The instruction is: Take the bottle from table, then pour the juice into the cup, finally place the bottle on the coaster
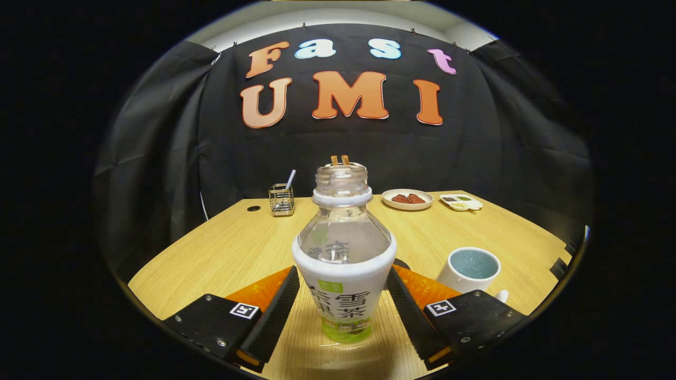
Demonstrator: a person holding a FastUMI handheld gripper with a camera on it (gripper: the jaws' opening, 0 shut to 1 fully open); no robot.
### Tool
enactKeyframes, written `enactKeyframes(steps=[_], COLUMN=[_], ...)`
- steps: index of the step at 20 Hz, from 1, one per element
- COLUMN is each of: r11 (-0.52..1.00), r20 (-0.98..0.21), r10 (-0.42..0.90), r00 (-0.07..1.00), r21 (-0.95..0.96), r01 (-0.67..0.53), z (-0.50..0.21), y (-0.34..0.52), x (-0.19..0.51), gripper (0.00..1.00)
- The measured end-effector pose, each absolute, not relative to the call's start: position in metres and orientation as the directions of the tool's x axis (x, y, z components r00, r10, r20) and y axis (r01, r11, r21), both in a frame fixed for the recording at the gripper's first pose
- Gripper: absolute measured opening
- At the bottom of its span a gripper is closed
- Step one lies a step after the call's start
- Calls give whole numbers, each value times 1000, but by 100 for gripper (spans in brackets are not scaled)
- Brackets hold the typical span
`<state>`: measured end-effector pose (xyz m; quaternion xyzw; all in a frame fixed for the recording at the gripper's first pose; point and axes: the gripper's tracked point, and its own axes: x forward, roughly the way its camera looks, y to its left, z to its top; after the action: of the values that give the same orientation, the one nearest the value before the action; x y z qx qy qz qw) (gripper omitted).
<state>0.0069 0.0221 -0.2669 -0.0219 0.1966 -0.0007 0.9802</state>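
Observation:
An uncapped clear bottle (342, 237) with a white and green label stands upright between my fingers, its base at the light wooden table (237, 248). My gripper (344, 273) is shut on the bottle, both pads against the label's wide upper part. A white cup (471, 270) with a pale blue inside sits just ahead of the right finger, to the bottle's right. Behind the bottle's right shoulder peeks a small dark edge (402, 263), which may be the coaster; most of it is hidden.
At the table's far side stand a wire holder (281, 199) with a straw, a round plate (407, 199) with brown food, and a small divided dish (461, 201). A dark hole (253, 208) lies at the far left of the table. Black cloth walls the booth.

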Motion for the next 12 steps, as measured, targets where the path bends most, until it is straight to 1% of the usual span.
enactKeyframes(steps=[1, 3, 5, 7, 12], r11=[999, 1000, 999, 999, 995], r20=[-386, -384, -377, -383, -392], r10=[-15, -11, -28, -45, -37], r00=[922, 923, 926, 923, 919], r21=[-41, -23, -25, -23, 68], r01=[-1, 3, 19, 39, 69], z=[-268, -270, -270, -270, -261], y=[20, 19, 15, 9, 9], x=[7, 7, 9, 8, 7], gripper=[98, 88, 66, 63, 63])
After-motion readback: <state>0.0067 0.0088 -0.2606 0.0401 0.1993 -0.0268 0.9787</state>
